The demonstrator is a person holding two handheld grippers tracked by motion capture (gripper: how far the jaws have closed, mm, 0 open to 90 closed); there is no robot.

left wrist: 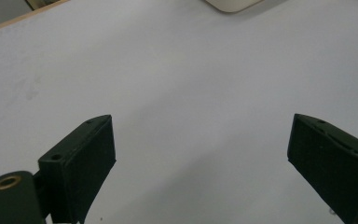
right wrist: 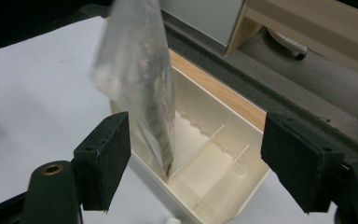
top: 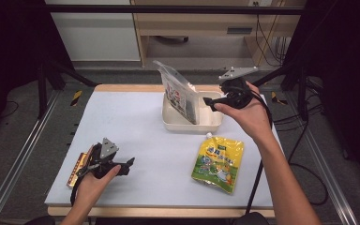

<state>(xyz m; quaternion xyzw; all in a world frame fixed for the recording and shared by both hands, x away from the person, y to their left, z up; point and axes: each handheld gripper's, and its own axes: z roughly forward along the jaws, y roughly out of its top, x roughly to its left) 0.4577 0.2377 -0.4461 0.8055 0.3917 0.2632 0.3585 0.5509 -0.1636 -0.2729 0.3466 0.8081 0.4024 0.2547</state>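
The clear plastic pouch with printed contents (top: 177,91) stands tilted in the cream divided plastic bin (top: 214,123), leaning on its left wall, top well above the rim. Just right of the bin, the right gripper (top: 209,101) has its jaws spread, nothing between them. The pouch could likely topple out, being tall and barely propped. Nearer than the bin lies a yellow spouted pouch (top: 218,163); far left, the left gripper (top: 129,165) rests with jaws spread and empty.

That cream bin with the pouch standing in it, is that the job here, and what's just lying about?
Part of the job:
- cream bin
- clear pouch standing in it
- right gripper, open beside it

Lying about:
- yellow pouch, flat on the table
- left gripper, open and idle
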